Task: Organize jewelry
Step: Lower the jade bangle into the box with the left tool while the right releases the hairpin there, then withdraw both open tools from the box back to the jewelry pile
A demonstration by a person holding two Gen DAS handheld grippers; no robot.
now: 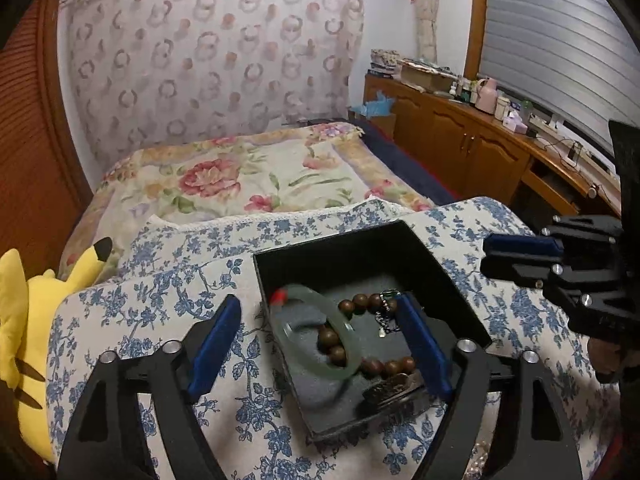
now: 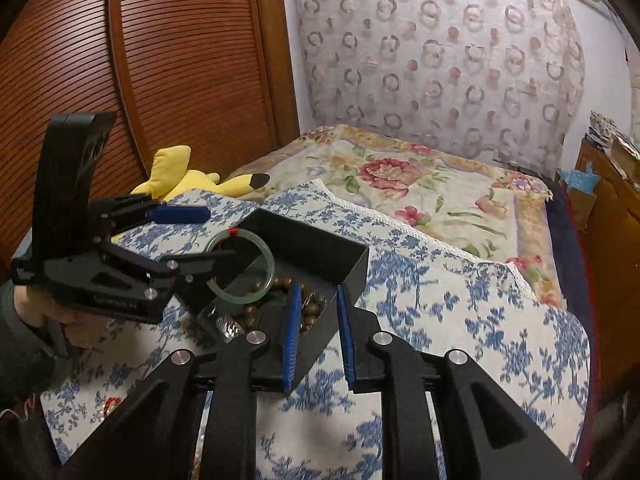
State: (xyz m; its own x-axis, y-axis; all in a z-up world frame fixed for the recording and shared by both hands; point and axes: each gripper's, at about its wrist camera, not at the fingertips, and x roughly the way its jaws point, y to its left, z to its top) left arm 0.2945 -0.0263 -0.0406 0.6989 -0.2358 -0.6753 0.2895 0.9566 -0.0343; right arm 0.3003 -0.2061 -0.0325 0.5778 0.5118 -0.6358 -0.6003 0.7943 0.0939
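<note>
Left wrist view: left gripper [image 1: 320, 320] spread wide, holding nothing, straddling the black box's [image 1: 424, 252] near left wall; the green bangle [image 1: 304, 356] leans inside between its fingers, over wooden beads [image 1: 360, 302]. Right gripper [image 2: 316, 320] stands slightly parted, empty, at the box's near end.

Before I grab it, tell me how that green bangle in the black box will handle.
The green bangle looks like a rigid, glossy stone or glass ring, so probably slippery between pads and liable to crack if dropped. It leans tilted on the wooden bead bracelet in the black box, so a nudge would likely make it slide or roll.
</note>
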